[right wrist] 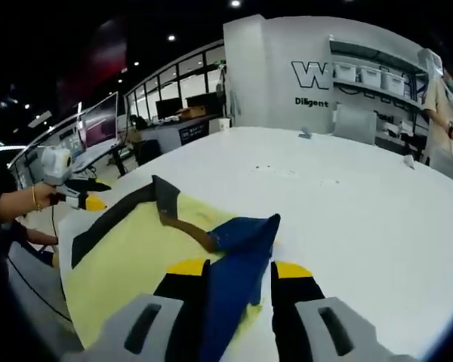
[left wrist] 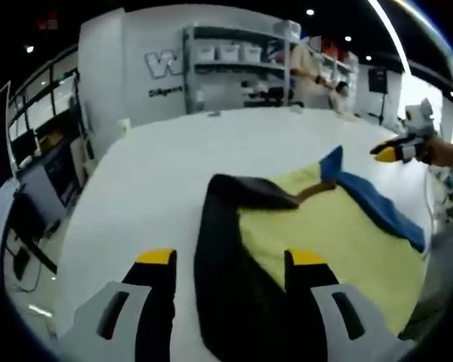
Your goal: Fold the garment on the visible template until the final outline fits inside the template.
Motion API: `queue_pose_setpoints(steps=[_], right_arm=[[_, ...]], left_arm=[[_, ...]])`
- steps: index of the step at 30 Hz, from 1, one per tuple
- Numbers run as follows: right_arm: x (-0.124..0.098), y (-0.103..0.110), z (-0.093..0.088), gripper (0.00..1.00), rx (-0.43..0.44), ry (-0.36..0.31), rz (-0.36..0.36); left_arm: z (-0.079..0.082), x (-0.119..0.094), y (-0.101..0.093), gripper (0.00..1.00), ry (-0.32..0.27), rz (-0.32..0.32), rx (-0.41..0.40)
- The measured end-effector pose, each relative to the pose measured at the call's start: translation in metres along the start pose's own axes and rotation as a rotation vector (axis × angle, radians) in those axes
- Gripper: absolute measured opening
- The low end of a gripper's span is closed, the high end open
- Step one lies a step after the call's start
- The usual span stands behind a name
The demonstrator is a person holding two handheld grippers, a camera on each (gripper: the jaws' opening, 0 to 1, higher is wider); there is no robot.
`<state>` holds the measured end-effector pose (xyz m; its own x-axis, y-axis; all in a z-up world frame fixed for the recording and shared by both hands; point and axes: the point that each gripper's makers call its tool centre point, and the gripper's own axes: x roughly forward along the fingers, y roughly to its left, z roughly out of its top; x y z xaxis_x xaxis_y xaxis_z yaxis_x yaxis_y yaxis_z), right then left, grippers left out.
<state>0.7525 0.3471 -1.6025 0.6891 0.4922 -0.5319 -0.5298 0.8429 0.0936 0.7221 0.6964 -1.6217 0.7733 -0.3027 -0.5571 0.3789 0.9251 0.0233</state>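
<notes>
I count one garment (left wrist: 317, 234) on the white tabletop (left wrist: 166, 166) — a yellow body with a black sleeve (left wrist: 234, 264) on one side and a blue sleeve (right wrist: 238, 268) on the other, plus a brownish collar band near the neck. It lies mostly spread out; both sleeves look turned in over the yellow body, so I judge the fold as begun but far from finished. I cannot make out any template outline on the tabletop, so whether the shape fits inside it I cannot tell.

Two tools in play. My left hand-held gripper (left wrist: 230, 260) has its jaws set wide, one either side of the black sleeve, and I cannot tell if they touch the cloth. My right hand-held gripper (right wrist: 238, 271) also stands spread, with the blue sleeve running up between its jaws — not pinched, as far as I see.

Left to do, by my reckoning: fold the body over itself and tidy the edges
</notes>
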Motion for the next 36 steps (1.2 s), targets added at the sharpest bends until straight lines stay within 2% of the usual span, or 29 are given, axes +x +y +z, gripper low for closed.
queue_pose_setpoints(steps=[1, 4, 6, 9, 12, 13, 17, 22, 23, 30, 33, 36], right_arm=[[-0.003, 0.003, -0.004, 0.27, 0.000, 0.004, -0.002], [-0.010, 0.006, -0.014, 0.28, 0.001, 0.019, -0.004], [-0.013, 0.008, -0.018, 0.30, -0.003, 0.024, -0.007], [-0.020, 0.012, -0.027, 0.32, -0.010, 0.048, -0.009], [-0.026, 0.018, -0.042, 0.33, -0.012, 0.081, -0.007], [-0.029, 0.022, -0.046, 0.33, -0.011, 0.091, -0.004], [-0.040, 0.030, -0.069, 0.30, -0.008, 0.137, -0.004], [-0.050, 0.037, -0.080, 0.29, 0.017, 0.150, -0.007], [-0.053, 0.039, -0.085, 0.29, 0.027, 0.155, -0.008], [-0.072, 0.046, -0.112, 0.28, 0.056, 0.207, -0.023], [-0.084, 0.052, -0.131, 0.28, 0.056, 0.266, -0.026], [-0.090, 0.059, -0.143, 0.27, 0.052, 0.301, -0.023]], left_arm=[[-0.002, -0.005, -0.003, 0.57, -0.014, -0.014, 0.013], [-0.003, -0.018, -0.010, 0.62, -0.049, -0.049, -0.013], [-0.004, -0.024, -0.013, 0.64, -0.053, -0.065, 0.031], [-0.010, -0.030, -0.016, 0.65, -0.033, -0.093, 0.094], [-0.027, -0.035, -0.023, 0.61, 0.057, -0.138, 0.158], [-0.028, -0.035, -0.026, 0.60, 0.054, -0.142, 0.169], [-0.032, -0.042, -0.048, 0.61, 0.051, -0.222, 0.200], [-0.044, -0.047, -0.067, 0.59, 0.076, -0.285, 0.247], [-0.050, -0.048, -0.073, 0.59, 0.085, -0.310, 0.246], [-0.068, -0.053, -0.087, 0.53, 0.114, -0.342, 0.237], [-0.077, -0.058, -0.091, 0.49, 0.142, -0.348, 0.258], [-0.085, -0.060, -0.099, 0.45, 0.164, -0.376, 0.295]])
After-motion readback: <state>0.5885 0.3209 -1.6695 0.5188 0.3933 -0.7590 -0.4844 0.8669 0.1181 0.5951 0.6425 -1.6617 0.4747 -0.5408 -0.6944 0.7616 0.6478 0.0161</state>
